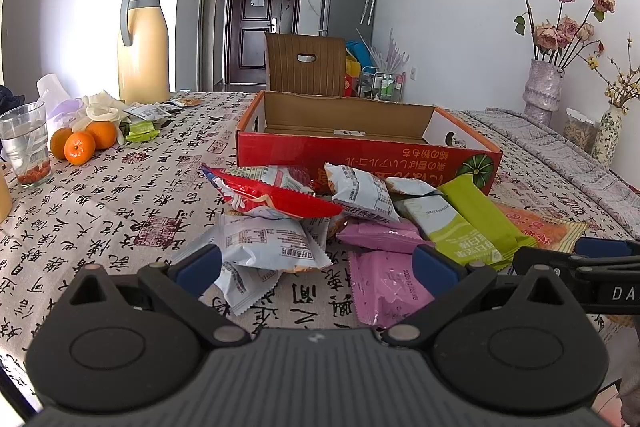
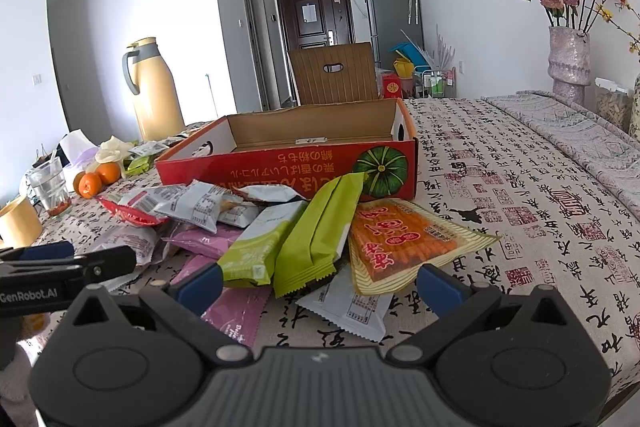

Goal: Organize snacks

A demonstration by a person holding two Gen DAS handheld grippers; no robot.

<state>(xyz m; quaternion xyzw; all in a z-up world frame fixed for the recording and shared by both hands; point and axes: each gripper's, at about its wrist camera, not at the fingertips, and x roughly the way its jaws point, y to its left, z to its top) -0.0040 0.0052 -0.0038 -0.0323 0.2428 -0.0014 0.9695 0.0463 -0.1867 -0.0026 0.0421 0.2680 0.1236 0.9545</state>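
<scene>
A pile of snack packets lies on the table in front of an open red cardboard box (image 1: 360,155), which also shows in the right wrist view (image 2: 280,163). The pile holds a red bag (image 1: 276,199), white packets (image 1: 260,243), pink packets (image 1: 384,287), green bars (image 2: 316,239) and an orange packet (image 2: 404,239). My left gripper (image 1: 316,267) is open and empty just before the white and pink packets. My right gripper (image 2: 320,283) is open and empty just before the green bars and the orange packet. The box looks empty inside.
A yellow thermos jug (image 1: 142,43), oranges (image 1: 80,145), a glass (image 1: 26,143) and more small packets (image 1: 142,131) stand at the left. Flower vases (image 1: 544,87) and a jar (image 1: 580,131) stand at the right. A brown chair back (image 1: 306,65) rises behind the box.
</scene>
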